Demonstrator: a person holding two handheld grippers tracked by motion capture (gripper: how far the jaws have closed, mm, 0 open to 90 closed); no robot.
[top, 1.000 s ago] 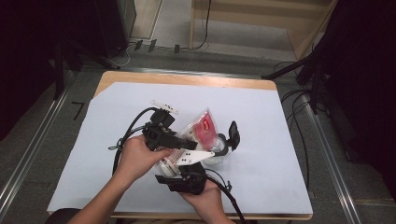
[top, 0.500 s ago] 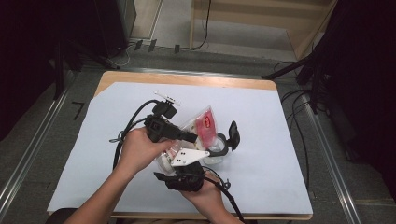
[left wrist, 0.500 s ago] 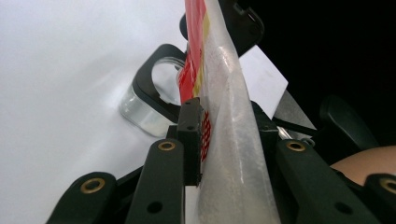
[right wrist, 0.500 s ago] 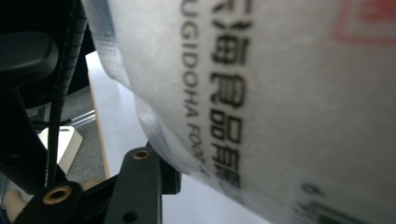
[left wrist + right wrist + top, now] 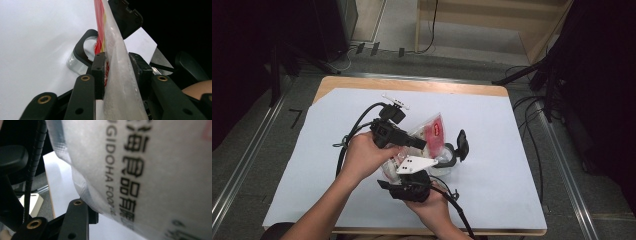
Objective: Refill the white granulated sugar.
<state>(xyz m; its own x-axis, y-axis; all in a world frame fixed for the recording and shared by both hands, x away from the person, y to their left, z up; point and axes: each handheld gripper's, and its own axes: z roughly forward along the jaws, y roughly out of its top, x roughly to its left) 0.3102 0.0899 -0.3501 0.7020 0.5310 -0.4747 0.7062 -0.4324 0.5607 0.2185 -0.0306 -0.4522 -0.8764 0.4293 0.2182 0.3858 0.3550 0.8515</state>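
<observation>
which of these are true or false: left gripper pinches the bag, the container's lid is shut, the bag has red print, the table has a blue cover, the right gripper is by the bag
1. The left gripper has its jaws on the plastic food bag. True.
2. The clear container has its black lid shut. False: the lid stands flipped open.
3. The bag carries red print. True.
4. The table wears a blue cover. False: a white sheet lies over the wooden top.
5. The right gripper is close against the bag. True: in the right gripper view the bag's printed film looms right above its jaw; whether it grips cannot be told.
</observation>
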